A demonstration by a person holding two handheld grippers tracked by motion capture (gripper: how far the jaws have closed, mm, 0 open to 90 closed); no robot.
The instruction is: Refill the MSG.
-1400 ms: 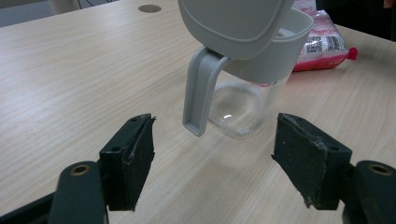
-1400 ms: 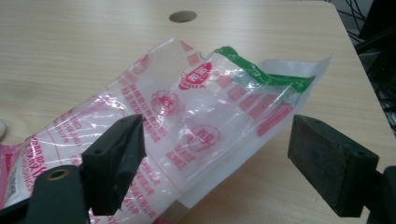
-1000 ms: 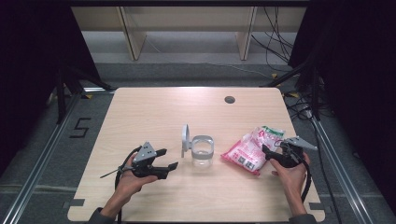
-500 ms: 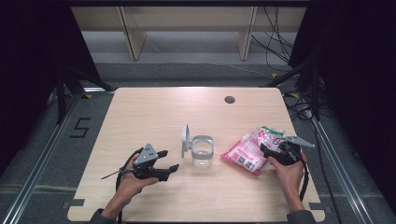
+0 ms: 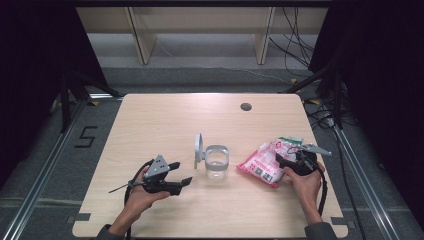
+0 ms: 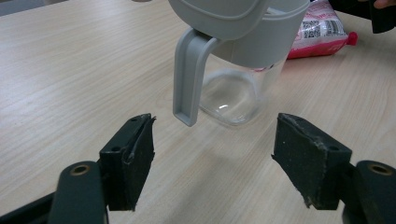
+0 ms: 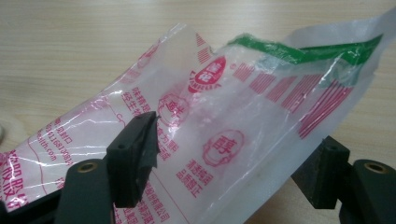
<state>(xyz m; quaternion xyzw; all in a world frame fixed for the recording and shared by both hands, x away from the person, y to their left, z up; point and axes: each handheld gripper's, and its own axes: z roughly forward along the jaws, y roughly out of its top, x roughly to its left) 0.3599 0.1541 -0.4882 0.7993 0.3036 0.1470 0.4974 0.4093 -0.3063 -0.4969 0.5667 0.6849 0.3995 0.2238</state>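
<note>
The step in hand appeared to be the seizing of the pink-printed plastic bag (image 5: 266, 163), which lay on the table (image 5: 165, 120) to the right of the clear jar (image 5: 216, 162) and well apart from it. The right gripper (image 5: 284, 161) sat at the bag's right-hand end; in the right gripper view the bag (image 7: 224, 116) rose up between the two black jaws, its green-striped top edge crumpled and lifted. The jaws of the right gripper (image 7: 233, 172) had just been closing, with the bag between them, yet they stood fairly wide and the pads did not visibly press the film, so the grasp was judged not yet made. The left gripper (image 5: 182, 173) rested low on the table left of the jar, its jaws spread wide with nothing between them; in the left gripper view the jar (image 6: 238, 88), with its grey collar and hinged grey lid (image 6: 219, 11) swung open, stood just ahead of the left gripper (image 6: 212, 154). The next move would call for the right jaws to shut fully on the loose upper film, firmly enough that the slippery plastic does not slide out on lifting. Compared with the frame a second earlier, the right gripper had edged slightly inward over the bag, while the left gripper, the jar and the bag lay as before.
</note>
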